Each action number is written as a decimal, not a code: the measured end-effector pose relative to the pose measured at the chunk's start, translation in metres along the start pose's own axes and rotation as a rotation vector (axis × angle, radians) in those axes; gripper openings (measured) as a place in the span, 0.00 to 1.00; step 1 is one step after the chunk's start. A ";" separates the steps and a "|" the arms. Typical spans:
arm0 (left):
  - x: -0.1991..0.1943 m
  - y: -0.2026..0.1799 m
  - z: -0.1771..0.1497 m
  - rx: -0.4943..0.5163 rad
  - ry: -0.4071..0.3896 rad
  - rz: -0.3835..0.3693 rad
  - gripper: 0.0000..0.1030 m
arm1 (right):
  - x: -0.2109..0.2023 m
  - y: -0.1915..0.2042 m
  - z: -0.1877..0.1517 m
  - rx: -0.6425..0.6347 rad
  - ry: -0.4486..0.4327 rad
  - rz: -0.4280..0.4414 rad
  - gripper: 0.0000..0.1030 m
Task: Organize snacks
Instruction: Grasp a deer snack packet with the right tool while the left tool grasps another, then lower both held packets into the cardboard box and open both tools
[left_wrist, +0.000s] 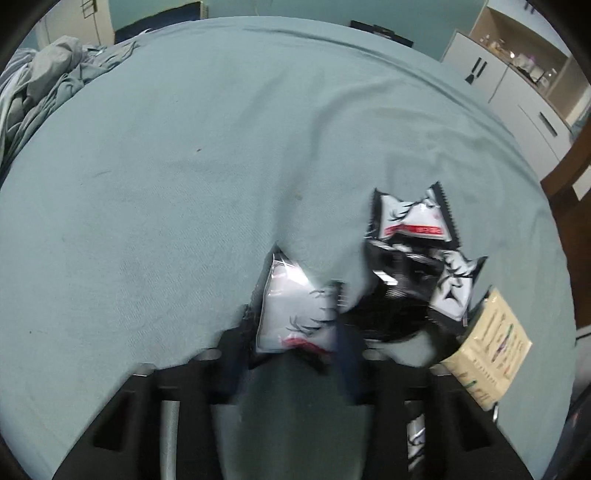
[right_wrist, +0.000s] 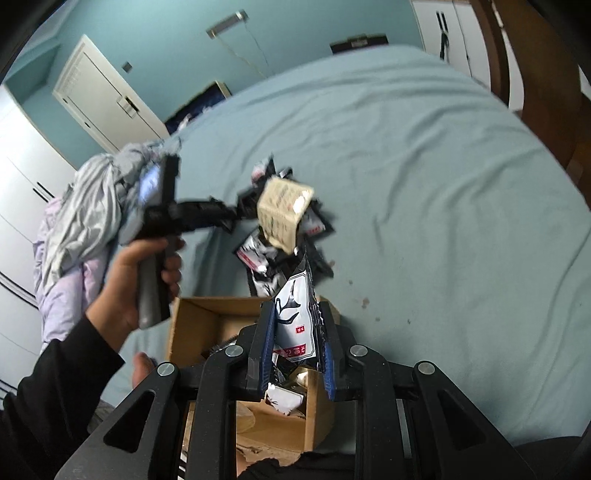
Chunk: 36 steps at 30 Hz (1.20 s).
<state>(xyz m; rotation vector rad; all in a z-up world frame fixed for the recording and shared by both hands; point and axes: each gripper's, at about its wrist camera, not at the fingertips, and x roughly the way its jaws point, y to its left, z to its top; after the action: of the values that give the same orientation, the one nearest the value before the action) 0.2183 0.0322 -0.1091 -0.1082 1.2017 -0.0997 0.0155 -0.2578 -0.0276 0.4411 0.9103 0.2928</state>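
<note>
The right gripper (right_wrist: 299, 345) pinches a snack packet (right_wrist: 295, 317) upright, long axis along the fingers, with the open cardboard box (right_wrist: 199, 321) directly below. The left gripper (left_wrist: 295, 332), apparently closed on another packet (left_wrist: 291, 314), works the pile (left_wrist: 413, 266) beyond; bare bedsheet (left_wrist: 184, 184) lies around.

From my view, the bed sheet (left_wrist: 184, 184) lies bare left of and beyond the snack pile (left_wrist: 417, 266). Crumpled bedding (right_wrist: 88, 206) blocks the far left; the cardboard box (right_wrist: 195, 325) occupies the near edge.
</note>
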 end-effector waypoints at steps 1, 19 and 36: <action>-0.002 -0.001 -0.001 0.000 -0.002 -0.011 0.29 | 0.002 0.000 0.000 -0.001 0.007 -0.010 0.19; -0.112 -0.027 -0.053 0.181 -0.151 0.027 0.27 | 0.020 0.027 0.005 -0.087 0.077 -0.068 0.20; -0.150 -0.081 -0.172 0.428 -0.073 -0.019 0.27 | 0.013 0.024 0.000 -0.077 0.061 -0.070 0.20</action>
<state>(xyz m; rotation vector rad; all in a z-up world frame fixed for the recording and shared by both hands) 0.0030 -0.0333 -0.0205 0.2496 1.0838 -0.3637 0.0220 -0.2317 -0.0247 0.3295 0.9681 0.2774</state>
